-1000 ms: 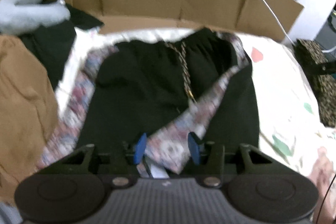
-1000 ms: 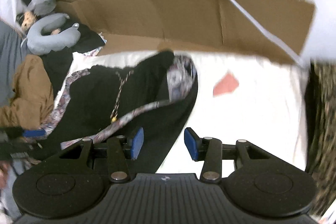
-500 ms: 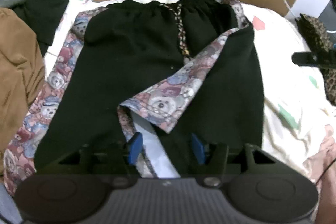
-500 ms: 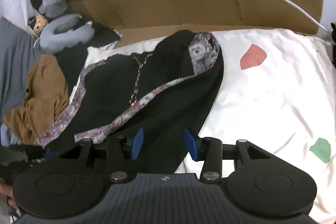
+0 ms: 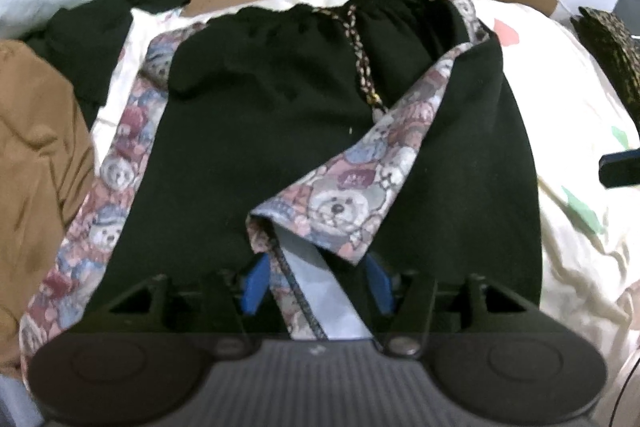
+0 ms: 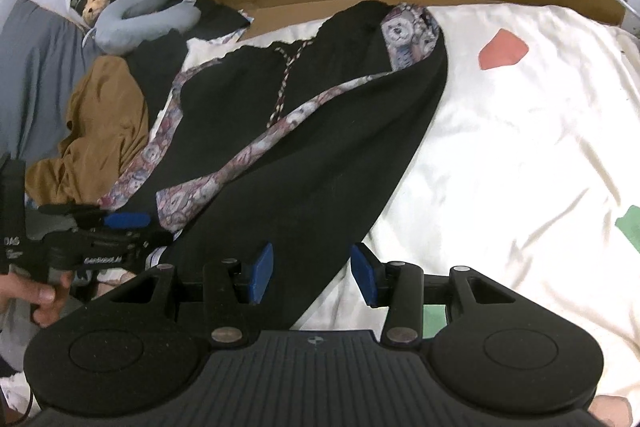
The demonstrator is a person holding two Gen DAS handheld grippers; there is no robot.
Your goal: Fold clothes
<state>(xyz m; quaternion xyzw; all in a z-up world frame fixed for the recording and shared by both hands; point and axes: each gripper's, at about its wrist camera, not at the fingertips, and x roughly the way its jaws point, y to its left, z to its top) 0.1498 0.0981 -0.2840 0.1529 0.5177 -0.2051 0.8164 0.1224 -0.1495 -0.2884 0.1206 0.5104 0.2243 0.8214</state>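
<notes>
The black trousers (image 5: 304, 131) with teddy-bear print lining are lying spread on the cream sheet (image 6: 520, 147), waistband at the far end, a braided drawstring (image 5: 362, 67) trailing down the middle. The left gripper (image 5: 316, 283) is hovering over the near end with its jaws standing apart; a turned-over printed flap and a pale blue strip are sitting between the blue pads, which are not pressing on them. The right gripper (image 6: 314, 273) is also standing parted, straddling the trousers' right-hand edge without pinching it. A brown garment (image 6: 100, 131) is lying heaped to the left of both grippers
</notes>
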